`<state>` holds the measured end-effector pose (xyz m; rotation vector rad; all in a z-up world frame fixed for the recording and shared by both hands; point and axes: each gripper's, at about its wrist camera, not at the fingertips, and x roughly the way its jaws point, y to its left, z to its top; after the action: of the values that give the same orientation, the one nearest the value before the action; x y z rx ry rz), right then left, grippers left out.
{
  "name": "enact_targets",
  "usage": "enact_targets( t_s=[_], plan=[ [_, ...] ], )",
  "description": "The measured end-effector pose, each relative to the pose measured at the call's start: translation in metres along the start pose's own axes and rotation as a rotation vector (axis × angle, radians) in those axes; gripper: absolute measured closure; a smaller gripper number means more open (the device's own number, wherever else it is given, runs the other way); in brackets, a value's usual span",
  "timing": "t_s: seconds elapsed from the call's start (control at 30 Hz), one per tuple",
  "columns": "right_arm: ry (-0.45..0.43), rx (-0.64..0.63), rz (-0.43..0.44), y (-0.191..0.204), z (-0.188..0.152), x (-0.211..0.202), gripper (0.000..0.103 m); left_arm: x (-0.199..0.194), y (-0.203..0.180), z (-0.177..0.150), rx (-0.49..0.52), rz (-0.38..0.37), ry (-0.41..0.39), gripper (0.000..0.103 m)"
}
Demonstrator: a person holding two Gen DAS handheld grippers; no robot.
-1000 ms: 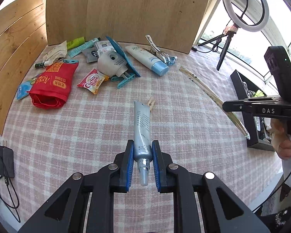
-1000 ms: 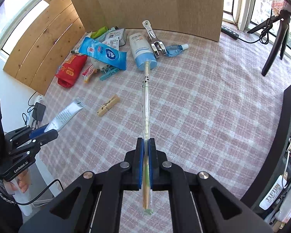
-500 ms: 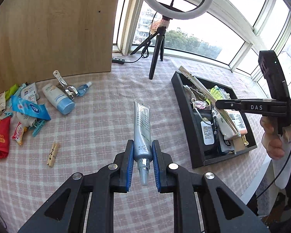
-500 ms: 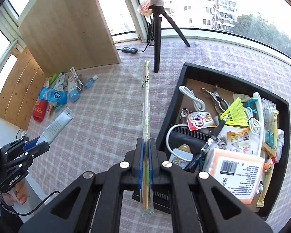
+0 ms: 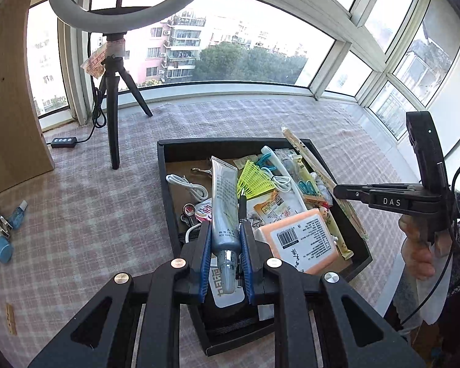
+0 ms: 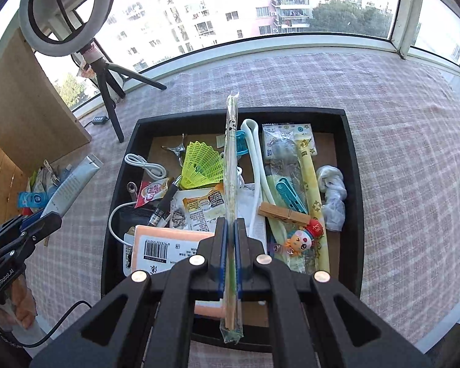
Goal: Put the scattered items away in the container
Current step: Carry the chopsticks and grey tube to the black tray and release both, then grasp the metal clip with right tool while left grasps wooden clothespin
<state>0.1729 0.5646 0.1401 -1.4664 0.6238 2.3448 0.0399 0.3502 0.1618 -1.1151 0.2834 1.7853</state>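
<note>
My left gripper (image 5: 225, 233) is shut on a silver tube (image 5: 224, 202), which hangs over the near left part of the black tray (image 5: 165, 165). Over that same tray (image 6: 351, 159), my right gripper (image 6: 230, 224) is shut on a long pair of wrapped chopsticks (image 6: 231, 153) that points toward the tray's far wall. The tray is crowded with several items, among them a yellow-green shuttlecock (image 6: 201, 164), a white cable (image 6: 144, 164) and an orange box (image 6: 168, 245). In the left wrist view the right gripper (image 5: 337, 190) comes in from the right with the chopsticks (image 5: 309, 159).
A ring light on a black tripod (image 5: 113, 116) stands on the checked cloth left of the tray. A wooden board (image 5: 6, 98) rises at far left. Loose items remain on the cloth at left: a small blue bottle (image 5: 18, 214), a clothespin (image 5: 10, 319). Windows run behind.
Both grippers have swung from the scattered pile across the cloth to above the black tray, each keeping its item.
</note>
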Motion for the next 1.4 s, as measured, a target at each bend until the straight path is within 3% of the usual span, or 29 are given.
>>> enact_targets(
  t_s=[0.2, 0.3, 0.33, 0.37, 0.4, 0.47, 0.8, 1.07, 1.4],
  plan=[
    [-0.012, 0.032, -0.005, -0.021, -0.002, -0.002, 0.098, 0.015, -0.035, 0.010, 0.073, 0.020, 0.007, 0.086],
    [-0.037, 0.034, 0.005, -0.026, -0.003, -0.006, 0.098, 0.016, -0.047, 0.013, 0.100, 0.066, -0.013, 0.085],
    [-0.057, 0.033, 0.005, -0.027, -0.003, -0.009, 0.097, 0.015, -0.049, 0.014, 0.100, 0.084, -0.023, 0.082],
    [-0.066, 0.028, -0.004, -0.027, -0.003, -0.011, 0.086, 0.014, -0.049, 0.015, 0.095, 0.096, -0.024, 0.062],
    [-0.071, 0.024, -0.013, -0.026, -0.003, -0.012, 0.066, 0.013, -0.049, 0.016, 0.087, 0.100, -0.028, 0.046],
    [-0.100, 0.022, -0.020, -0.025, -0.004, -0.018, 0.047, 0.010, -0.050, 0.016, 0.088, 0.101, -0.041, 0.048],
    [-0.102, -0.016, -0.015, -0.007, -0.001, -0.017, 0.047, -0.001, -0.045, 0.009, 0.090, 0.140, -0.051, 0.048],
    [-0.085, -0.104, 0.020, 0.034, 0.005, -0.006, 0.047, -0.017, 0.010, -0.015, 0.003, 0.207, -0.042, 0.048],
    [-0.064, -0.318, 0.092, 0.149, 0.022, 0.021, 0.047, -0.064, 0.143, -0.078, -0.238, 0.342, -0.040, 0.053]
  ],
)
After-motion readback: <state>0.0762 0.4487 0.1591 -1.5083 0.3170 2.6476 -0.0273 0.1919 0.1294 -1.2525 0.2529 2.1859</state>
